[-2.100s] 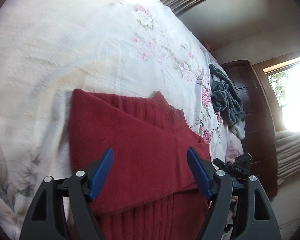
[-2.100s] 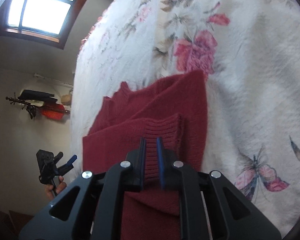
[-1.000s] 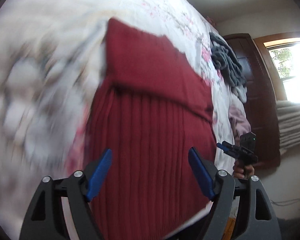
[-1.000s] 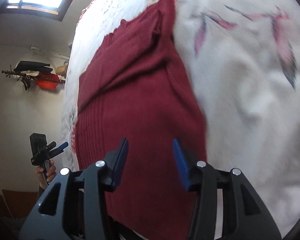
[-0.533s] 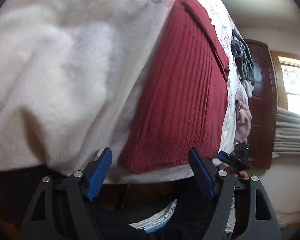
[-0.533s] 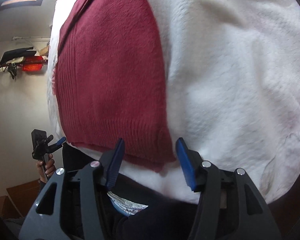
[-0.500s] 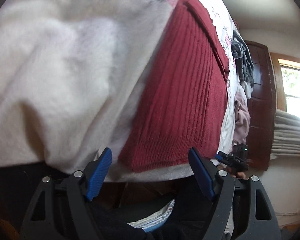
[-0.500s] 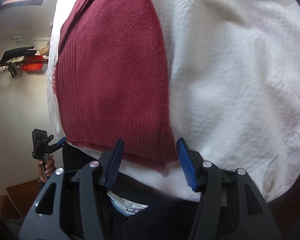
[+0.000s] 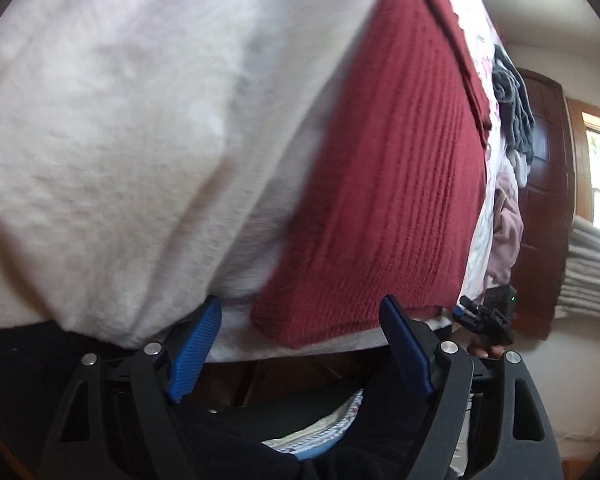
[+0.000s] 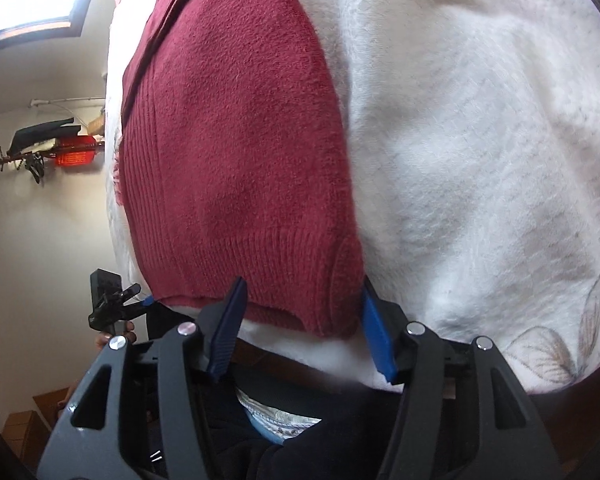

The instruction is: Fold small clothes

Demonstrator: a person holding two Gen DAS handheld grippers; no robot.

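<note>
Both grippers [image 9: 300, 344] [image 10: 302, 322] hover, jaws apart, at sweater hem [image 10: 260, 272].

**No readable text in either view**

Neither wrist view shows any lettering, label, brand mark, number or sign that can be read. The red knit sweater [image 9: 400, 184] carries no visible tag or print, and the white bedspread [image 10: 480, 128] bears only a faint printed pattern, no words. A patterned blue-and-white fabric [image 10: 280, 420] low in the right wrist view has markings too small and blurred to make out as text. A small green light shows on the dark device [image 9: 500, 300] at the right of the left wrist view, with no legible marking beside it.
</note>
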